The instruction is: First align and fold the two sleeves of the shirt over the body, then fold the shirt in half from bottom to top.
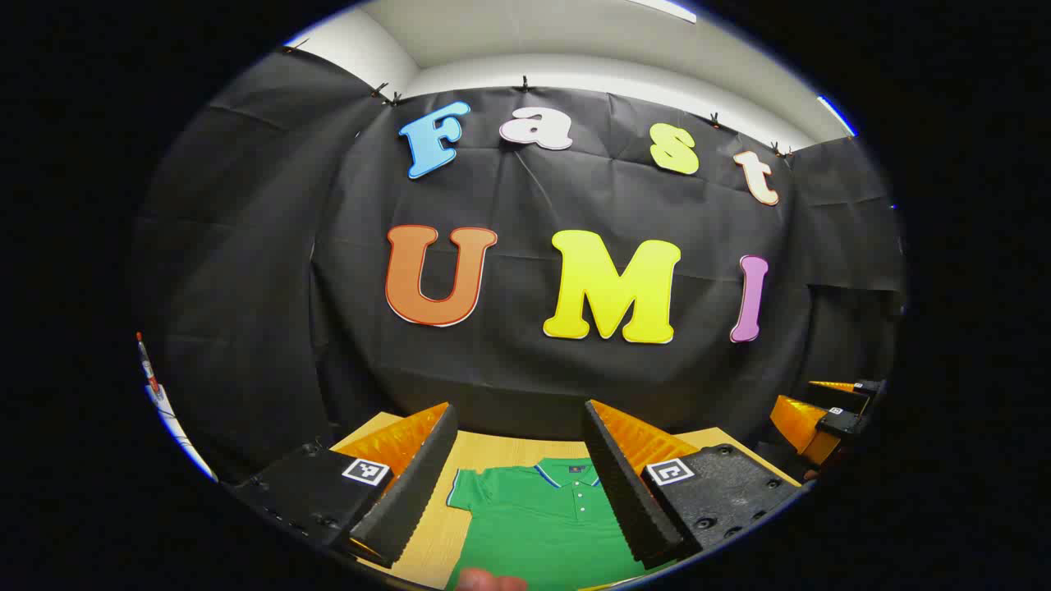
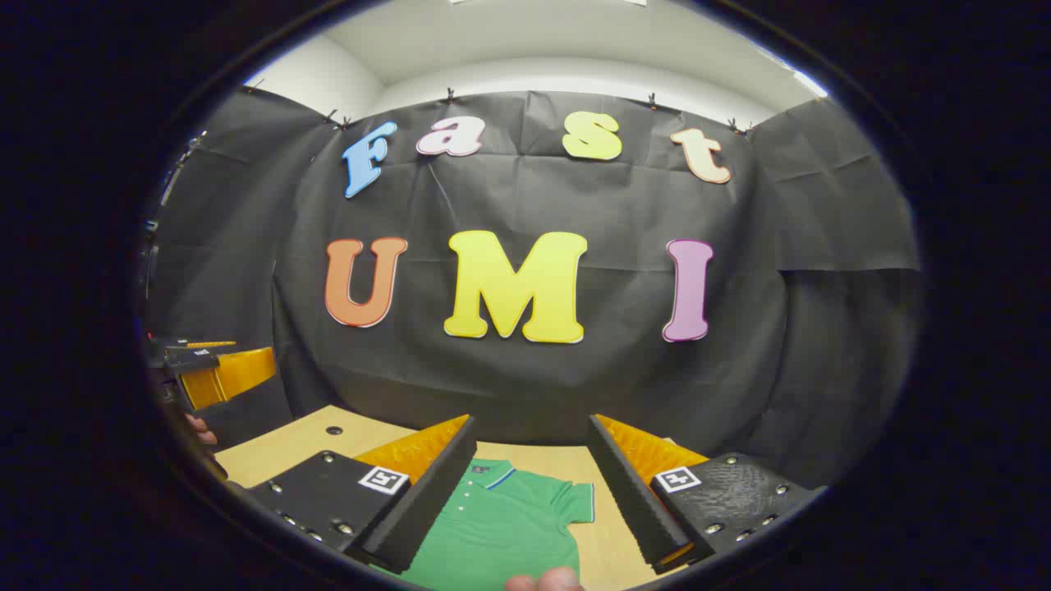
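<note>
fingertip (image 1: pixel 490 581) cut off below green shirt (image 1: pixel 538 525), both grippers spread

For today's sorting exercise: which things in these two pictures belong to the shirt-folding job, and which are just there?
Belong to the job:
- green shirt, lying flat, sleeves not yet folded
- left tongs, open above it
- right tongs, open above it

Just there:
- wooden table
- small hole in the table
- black cloth wall
- fingertip at the bottom edge
</note>
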The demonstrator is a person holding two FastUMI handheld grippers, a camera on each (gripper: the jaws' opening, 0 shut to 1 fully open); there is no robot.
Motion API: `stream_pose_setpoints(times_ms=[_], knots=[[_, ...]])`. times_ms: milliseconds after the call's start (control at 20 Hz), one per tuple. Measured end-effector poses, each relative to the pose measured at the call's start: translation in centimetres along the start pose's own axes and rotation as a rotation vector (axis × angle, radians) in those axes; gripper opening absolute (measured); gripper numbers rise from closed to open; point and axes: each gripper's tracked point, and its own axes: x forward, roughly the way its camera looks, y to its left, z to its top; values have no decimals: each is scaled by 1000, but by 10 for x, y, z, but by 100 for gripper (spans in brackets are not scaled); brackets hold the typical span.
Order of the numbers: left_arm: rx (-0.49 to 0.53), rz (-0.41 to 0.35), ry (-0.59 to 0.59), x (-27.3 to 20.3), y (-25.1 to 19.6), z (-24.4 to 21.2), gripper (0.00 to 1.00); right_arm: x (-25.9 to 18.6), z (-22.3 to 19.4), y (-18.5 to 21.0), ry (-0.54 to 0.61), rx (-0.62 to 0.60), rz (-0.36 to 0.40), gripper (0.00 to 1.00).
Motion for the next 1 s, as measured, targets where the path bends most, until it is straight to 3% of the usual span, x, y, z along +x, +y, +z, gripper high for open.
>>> stream_pose_setpoints(times_ms=[300,1000], knots=[[4,-1,-11,4,5,2,98,7,7,2,-16,-8,-9,93],[3,-4,23,9,7,-17,98,18,-24,-23,71,-5,-42,94]])
